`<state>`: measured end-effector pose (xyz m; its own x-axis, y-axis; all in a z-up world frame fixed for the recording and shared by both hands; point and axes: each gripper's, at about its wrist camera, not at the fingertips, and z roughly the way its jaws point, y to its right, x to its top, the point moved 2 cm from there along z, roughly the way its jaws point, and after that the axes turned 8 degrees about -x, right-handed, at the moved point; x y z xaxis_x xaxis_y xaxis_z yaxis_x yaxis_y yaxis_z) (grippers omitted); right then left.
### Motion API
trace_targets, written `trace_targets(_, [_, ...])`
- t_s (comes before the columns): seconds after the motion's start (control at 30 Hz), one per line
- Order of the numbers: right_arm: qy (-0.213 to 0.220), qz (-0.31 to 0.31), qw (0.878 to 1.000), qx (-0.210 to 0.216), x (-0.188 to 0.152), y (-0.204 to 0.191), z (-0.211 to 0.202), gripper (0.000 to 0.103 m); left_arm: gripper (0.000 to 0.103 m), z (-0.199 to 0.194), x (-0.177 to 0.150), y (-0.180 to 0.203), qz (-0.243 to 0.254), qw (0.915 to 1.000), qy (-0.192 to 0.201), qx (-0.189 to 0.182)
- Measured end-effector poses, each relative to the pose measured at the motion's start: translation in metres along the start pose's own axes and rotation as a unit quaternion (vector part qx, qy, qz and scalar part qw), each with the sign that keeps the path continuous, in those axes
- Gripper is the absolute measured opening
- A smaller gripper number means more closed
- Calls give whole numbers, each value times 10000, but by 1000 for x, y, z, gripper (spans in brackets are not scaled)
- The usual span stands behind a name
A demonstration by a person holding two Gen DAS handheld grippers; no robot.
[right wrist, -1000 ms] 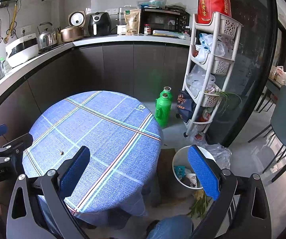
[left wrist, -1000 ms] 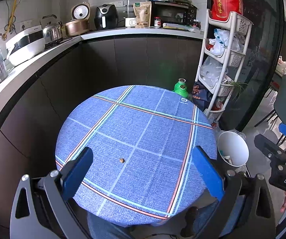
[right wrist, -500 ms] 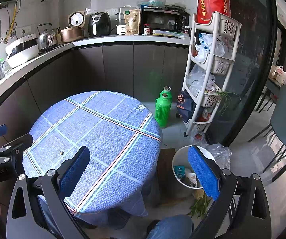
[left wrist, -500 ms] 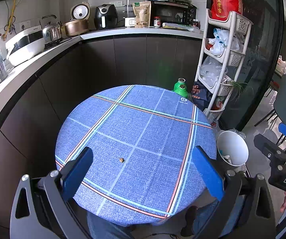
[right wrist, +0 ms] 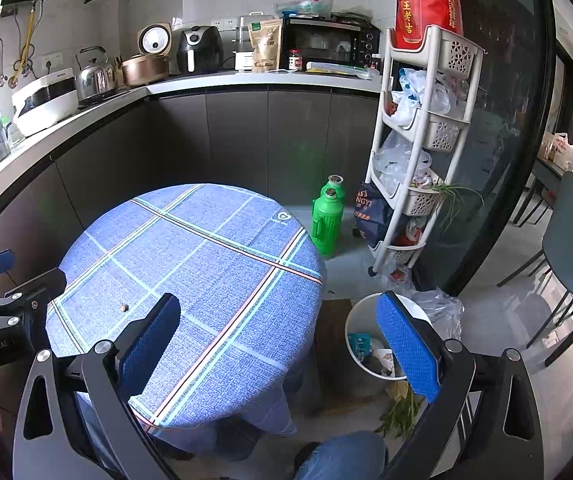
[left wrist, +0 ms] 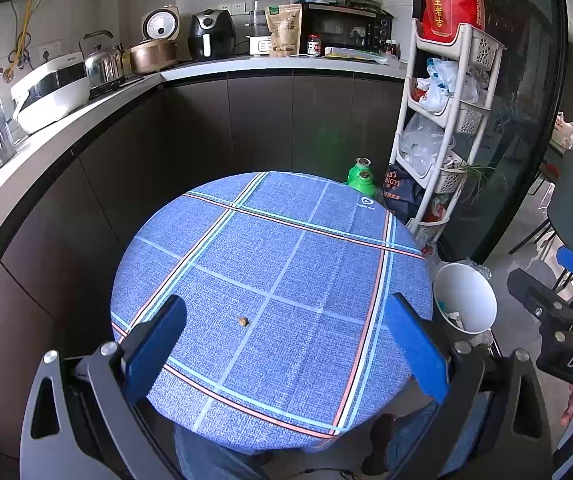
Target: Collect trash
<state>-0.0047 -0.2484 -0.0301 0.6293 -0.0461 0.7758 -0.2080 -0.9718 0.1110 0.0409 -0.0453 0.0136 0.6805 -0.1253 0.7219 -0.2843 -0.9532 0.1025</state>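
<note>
Nothing moved since earlier, left gripper [left wrist: 282,350] and right gripper [right wrist: 276,346] jaws spread, empty, brown scrap [left wrist: 242,321] on tabletop [left wrist: 326,248], white bin [right wrist: 370,344] at 3 o'clock.

Small brown scrap [left wrist: 242,321] on blue tablecloth [left wrist: 306,248]

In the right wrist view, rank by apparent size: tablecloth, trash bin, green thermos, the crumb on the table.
1. Tablecloth, by far the largest.
2. Trash bin; it sits nearer the camera and the right finger hides part of it, so its lead over the thermos is unsure.
3. Green thermos.
4. Crumb, a tiny speck.
</note>
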Motion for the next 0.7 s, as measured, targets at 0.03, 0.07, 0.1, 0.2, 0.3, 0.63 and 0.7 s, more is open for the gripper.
trace_targets(0.03, [-3, -2, 10000, 2, 0, 0, 0, 94, 99, 0, 0, 1, -3, 10000, -13, 0])
trace_targets(0.07, [-5, -4, 10000, -5, 0, 0, 0, 94, 99, 0, 0, 1, -10, 10000, -18, -1])
trace_targets(0.1, [-4, -1, 10000, -8, 0, 0, 0, 94, 99, 0, 0, 0, -10, 10000, -23, -8])
trace_targets(0.2, [-3, -1, 10000, -8, 0, 0, 0, 94, 99, 0, 2, 1, -8, 10000, -22, -19])
trace_targets(0.3, [-3, -4, 10000, 0, 0, 0, 0, 94, 99, 0, 2, 1, -13, 10000, -25, -22])
trace_targets(0.63, [-9, 3, 10000, -6, 0, -1, 0, 94, 99, 0, 3, 2, 8, 10000, -21, -31])
trace_targets(0.7, [-4, 2, 10000, -2, 0, -1, 0, 94, 99, 0, 3, 1, -1, 10000, -21, -26])
